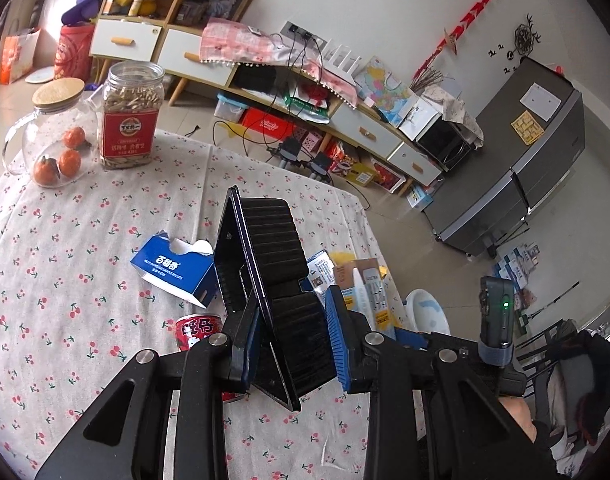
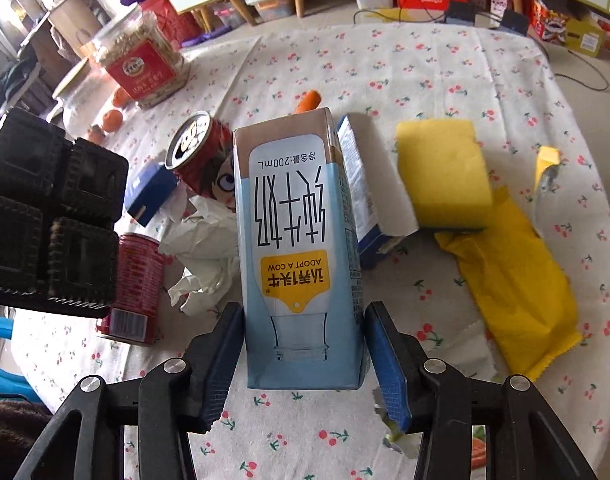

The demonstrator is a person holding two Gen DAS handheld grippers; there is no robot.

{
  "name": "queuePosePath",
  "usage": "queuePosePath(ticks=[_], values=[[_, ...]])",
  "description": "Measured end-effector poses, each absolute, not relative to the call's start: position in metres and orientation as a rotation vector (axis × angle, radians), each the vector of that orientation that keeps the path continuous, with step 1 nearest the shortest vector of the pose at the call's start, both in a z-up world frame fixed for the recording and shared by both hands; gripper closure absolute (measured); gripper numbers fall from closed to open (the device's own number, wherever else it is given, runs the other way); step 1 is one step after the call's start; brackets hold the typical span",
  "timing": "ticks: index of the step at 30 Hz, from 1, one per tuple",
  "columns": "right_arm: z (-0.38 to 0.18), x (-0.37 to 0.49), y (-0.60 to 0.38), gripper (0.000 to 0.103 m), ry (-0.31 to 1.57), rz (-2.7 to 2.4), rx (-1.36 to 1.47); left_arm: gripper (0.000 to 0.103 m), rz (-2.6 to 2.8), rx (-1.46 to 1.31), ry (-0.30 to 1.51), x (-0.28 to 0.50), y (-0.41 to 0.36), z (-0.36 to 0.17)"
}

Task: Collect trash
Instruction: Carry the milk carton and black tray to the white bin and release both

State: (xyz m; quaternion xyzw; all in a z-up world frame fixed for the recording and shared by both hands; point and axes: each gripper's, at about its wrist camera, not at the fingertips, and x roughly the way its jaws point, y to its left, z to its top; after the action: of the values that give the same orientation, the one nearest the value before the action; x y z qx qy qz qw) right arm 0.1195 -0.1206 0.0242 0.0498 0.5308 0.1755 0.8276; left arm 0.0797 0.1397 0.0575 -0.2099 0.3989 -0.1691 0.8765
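Observation:
My left gripper [image 1: 293,336] is shut on a black ribbed plastic tray [image 1: 265,264], which it holds tilted above the cherry-print tablecloth [image 1: 45,280]. The same tray [image 2: 53,216] fills the left edge of the right wrist view. My right gripper [image 2: 305,344] is shut on a blue and white milk carton [image 2: 297,240] that lies on the cloth, with a blue pad against each side of its near end. Around the carton lie two red cans [image 2: 201,156] [image 2: 137,284], crumpled white paper [image 2: 201,240], a yellow wrapper [image 2: 517,280] and a torn blue box [image 1: 173,268].
A yellow sponge [image 2: 441,172] rests on a blue and white box [image 2: 369,184] behind the carton. A seed jar [image 1: 129,116] and a glass jug [image 1: 53,136] holding tangerines stand at the table's far left. Beyond the table edge are a low cabinet [image 1: 369,132] and a fridge [image 1: 525,168].

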Motion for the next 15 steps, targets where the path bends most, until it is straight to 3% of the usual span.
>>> queuePosePath(ticks=[15], values=[[0.065,0.093,-0.317,0.049,1.005,0.034,0.334,0.072,-0.508,-0.388,0.832,0.096,0.036,0.074]])
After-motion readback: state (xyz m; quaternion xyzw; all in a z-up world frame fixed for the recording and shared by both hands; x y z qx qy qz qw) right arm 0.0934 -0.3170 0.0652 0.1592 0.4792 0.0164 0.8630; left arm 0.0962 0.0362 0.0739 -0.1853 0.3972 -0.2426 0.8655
